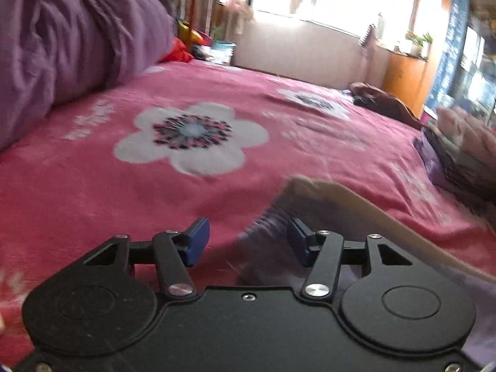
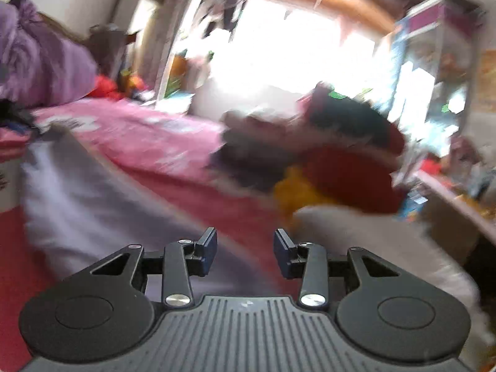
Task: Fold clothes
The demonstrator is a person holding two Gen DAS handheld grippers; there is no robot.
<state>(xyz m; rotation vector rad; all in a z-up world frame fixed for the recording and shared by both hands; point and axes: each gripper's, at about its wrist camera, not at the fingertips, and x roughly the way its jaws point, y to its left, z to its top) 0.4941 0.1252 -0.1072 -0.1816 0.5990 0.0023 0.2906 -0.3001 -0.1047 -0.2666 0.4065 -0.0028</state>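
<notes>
my left tool [image 1: 248, 241] hangs low over the bed, its blue pads spread wide with nothing between them, and my right tool [image 2: 245, 252] is spread the same way, also empty. the garment i take to be in hand is the lavender garment [image 1: 325, 214] with a pale beige edge, lying flat on the pink flowered bedspread [image 1: 93, 201] just ahead and to the right of my left tool; in the right wrist view the same pale cloth [image 2: 93, 204] stretches away to the left of my right tool, too smeared by blur to read its shape. beyond it a pile of clothes [image 2: 334, 155], dark, red and yellow, sits on the bed, and a purple quilt [image 1: 68, 37] is heaped at the far left. i judge the step to be taking hold of this garment for a fold. to do it well i want each tool at a corner or along one edge, pads slid around a single layer so the bedspread is not pinched with it, both grips level with each other, then a lift just high enough to carry the edge over and lay it square without dragging wrinkles in.
</notes>
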